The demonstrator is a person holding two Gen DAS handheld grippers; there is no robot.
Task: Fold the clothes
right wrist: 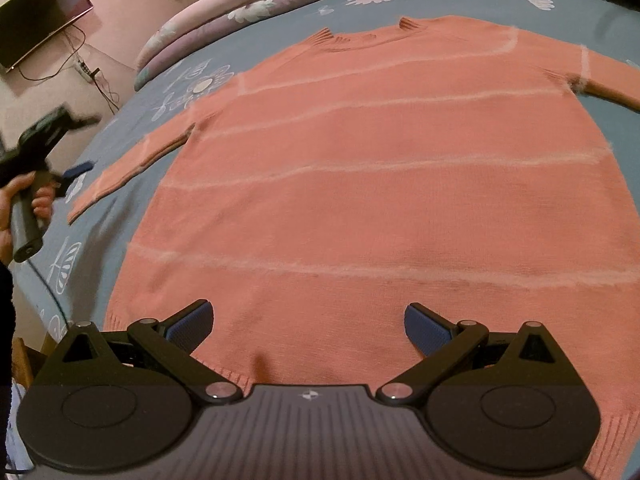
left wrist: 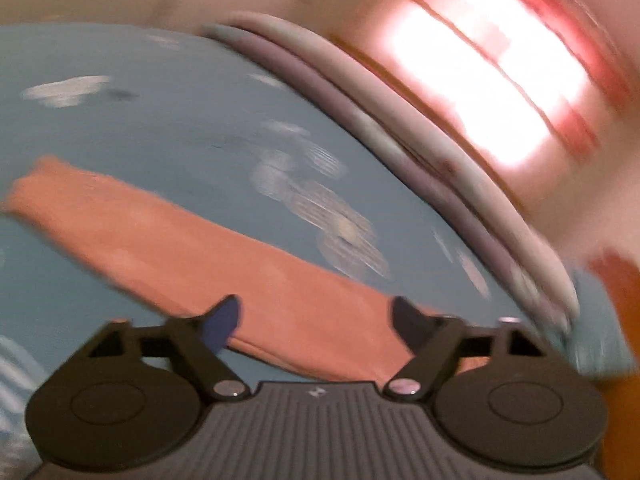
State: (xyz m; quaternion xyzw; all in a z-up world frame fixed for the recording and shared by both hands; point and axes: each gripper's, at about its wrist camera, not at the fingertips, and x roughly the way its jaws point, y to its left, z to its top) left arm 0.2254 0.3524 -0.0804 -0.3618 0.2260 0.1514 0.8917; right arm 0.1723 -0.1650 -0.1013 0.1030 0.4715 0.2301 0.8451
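A salmon-pink sweater (right wrist: 360,184) with pale stripes lies spread flat, neck away from me, on a blue flowered bed sheet (right wrist: 280,20). My right gripper (right wrist: 308,326) hovers open over the sweater's bottom hem, nothing between its blue pads. The sweater's left sleeve (right wrist: 120,172) stretches out sideways. My left gripper (left wrist: 316,320) is over that sleeve (left wrist: 200,256), jaws apart, with the cloth lying flat below them; the view is motion-blurred. In the right wrist view a hand (right wrist: 36,200) holds the left gripper (right wrist: 74,170) by the sleeve's cuff end.
A rolled floral quilt (right wrist: 224,12) runs along the bed's far side, also in the left wrist view as the quilt (left wrist: 400,120). A dark wall screen (right wrist: 44,16) with cables hangs at the left. A bright curtained window (left wrist: 480,80) glares beyond the bed.
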